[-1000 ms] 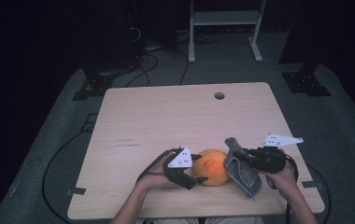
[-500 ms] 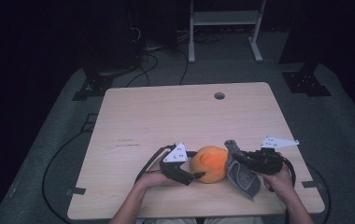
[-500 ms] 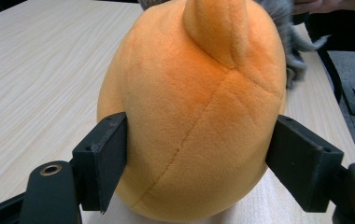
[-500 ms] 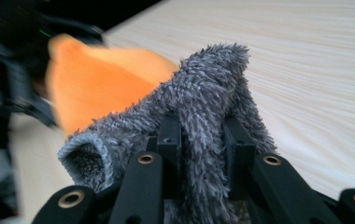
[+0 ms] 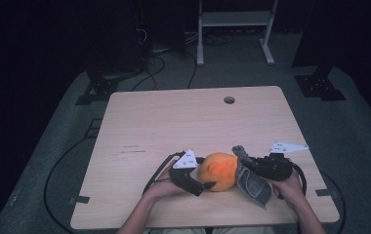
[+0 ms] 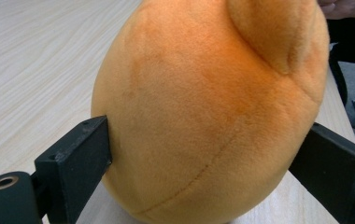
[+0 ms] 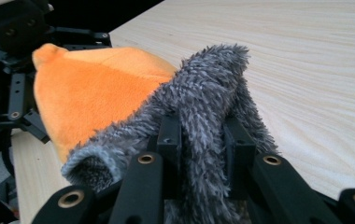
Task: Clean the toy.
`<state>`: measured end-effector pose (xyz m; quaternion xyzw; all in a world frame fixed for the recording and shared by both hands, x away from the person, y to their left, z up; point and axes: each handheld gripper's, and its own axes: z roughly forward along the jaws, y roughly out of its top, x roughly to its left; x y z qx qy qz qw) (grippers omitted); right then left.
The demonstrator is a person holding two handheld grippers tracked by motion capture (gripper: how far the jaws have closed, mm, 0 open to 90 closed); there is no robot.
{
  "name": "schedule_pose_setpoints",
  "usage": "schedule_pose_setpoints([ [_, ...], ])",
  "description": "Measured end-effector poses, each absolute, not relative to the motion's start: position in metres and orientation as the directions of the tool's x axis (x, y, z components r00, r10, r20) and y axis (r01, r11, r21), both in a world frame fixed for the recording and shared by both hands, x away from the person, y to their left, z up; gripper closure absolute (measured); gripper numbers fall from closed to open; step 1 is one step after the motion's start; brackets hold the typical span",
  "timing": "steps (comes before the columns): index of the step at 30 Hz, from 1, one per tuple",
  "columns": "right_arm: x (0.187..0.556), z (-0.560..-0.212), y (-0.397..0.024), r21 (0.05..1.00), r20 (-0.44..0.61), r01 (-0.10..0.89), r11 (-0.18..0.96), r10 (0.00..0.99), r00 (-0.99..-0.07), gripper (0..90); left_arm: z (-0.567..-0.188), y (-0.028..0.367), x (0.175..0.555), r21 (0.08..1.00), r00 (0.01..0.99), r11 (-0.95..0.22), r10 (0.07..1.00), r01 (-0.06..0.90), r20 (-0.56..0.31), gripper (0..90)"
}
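Observation:
An orange plush toy (image 5: 217, 170) with a grey furry part (image 5: 252, 183) lies near the table's front edge. My left gripper (image 5: 204, 175) reaches in from the left, and its jaws have just been opening. In the left gripper view the plush (image 6: 203, 116) sits between the spread jaws of my left gripper (image 6: 208, 140), with one finger (image 6: 77, 158) barely at its side. My right gripper (image 5: 247, 163) comes in from the right. In the right gripper view that gripper (image 7: 203, 135) is shut on a fold of the grey fur (image 7: 213, 88), beside the orange body (image 7: 101, 93).
The light wooden table (image 5: 174, 122) has a round cable hole (image 5: 229, 100) near its far edge. Cables trail from both grippers off the front edge. A white metal stand (image 5: 235, 29) and dark floor gear sit behind the table.
The left gripper's jaws have spread wider around the orange plush. Both hands and the plush stay in nearly the same place.

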<state>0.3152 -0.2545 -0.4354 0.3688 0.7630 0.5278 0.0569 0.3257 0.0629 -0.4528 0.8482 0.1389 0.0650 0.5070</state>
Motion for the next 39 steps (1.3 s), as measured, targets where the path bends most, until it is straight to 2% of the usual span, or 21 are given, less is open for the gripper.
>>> schedule_pose_setpoints([
  [3, 0.317, -0.437, -0.255, 0.843, 0.311, 0.512, 0.166, 0.627, -0.714, 72.2, -0.452, 0.066, 0.326, 0.885, 0.953, -0.434, 0.303, 0.170, -0.034, 19.7],
  [5, 0.318, -0.438, -0.256, 0.834, 0.296, 0.520, 0.185, 0.644, -0.705, 72.2, -0.452, 0.066, 0.326, 0.888, 0.952, -0.426, 0.303, 0.173, -0.040, 21.4],
  [7, 0.319, -0.441, -0.258, 0.815, 0.277, 0.537, 0.218, 0.668, -0.691, 72.0, -0.452, 0.066, 0.326, 0.889, 0.952, -0.423, 0.304, 0.176, -0.044, 21.4],
  [9, 0.318, -0.438, -0.261, 0.823, 0.275, 0.530, 0.204, 0.673, -0.687, 72.2, -0.453, 0.065, 0.327, 0.889, 0.950, -0.420, 0.308, 0.181, -0.048, 20.3],
  [12, 0.312, -0.420, -0.259, 0.866, 0.257, 0.469, 0.170, 0.653, -0.712, 72.4, -0.454, 0.063, 0.327, 0.891, 0.950, -0.415, 0.307, 0.186, -0.056, 18.1],
  [14, 0.305, -0.405, -0.253, 0.898, 0.250, 0.414, 0.146, 0.604, -0.757, 72.4, -0.456, 0.062, 0.328, 0.888, 0.949, -0.413, 0.308, 0.203, -0.074, 15.3],
  [18, 0.299, -0.401, -0.235, 0.900, 0.177, 0.369, 0.231, 0.580, -0.795, 72.2, -0.455, 0.062, 0.327, 0.885, 0.949, -0.420, 0.310, 0.198, -0.065, 13.4],
  [20, 0.302, -0.409, -0.235, 0.892, 0.173, 0.381, 0.245, 0.593, -0.786, 72.2, -0.455, 0.060, 0.326, 0.886, 0.949, -0.422, 0.310, 0.192, -0.057, 14.3],
  [24, 0.312, -0.427, -0.255, 0.865, 0.209, 0.450, 0.219, 0.658, -0.723, 72.1, -0.452, 0.057, 0.323, 0.889, 0.947, -0.426, 0.320, 0.166, -0.023, 22.8],
  [28, 0.312, -0.430, -0.265, 0.850, 0.203, 0.477, 0.223, 0.698, -0.687, 72.5, -0.450, 0.059, 0.323, 0.900, 0.943, -0.396, 0.331, 0.180, -0.043, 27.1],
  [32, 0.303, -0.402, -0.256, 0.903, 0.182, 0.391, 0.178, 0.666, -0.724, 72.5, -0.449, 0.056, 0.322, 0.903, 0.943, -0.396, 0.332, 0.169, -0.031, 29.1],
  [34, 0.296, -0.389, -0.245, 0.918, 0.146, 0.347, 0.193, 0.649, -0.747, 72.5, -0.449, 0.052, 0.319, 0.898, 0.945, -0.416, 0.326, 0.143, 0.000, 29.0],
  [36, 0.286, -0.376, -0.226, 0.921, 0.083, 0.296, 0.253, 0.617, -0.783, 72.4, -0.448, 0.046, 0.315, 0.891, 0.945, -0.438, 0.326, 0.118, 0.035, 28.5],
  [39, 0.272, -0.368, -0.192, 0.881, -0.056, 0.236, 0.411, 0.585, -0.809, 72.2, -0.447, 0.041, 0.309, 0.877, 0.943, -0.472, 0.323, 0.091, 0.076, 27.5],
])
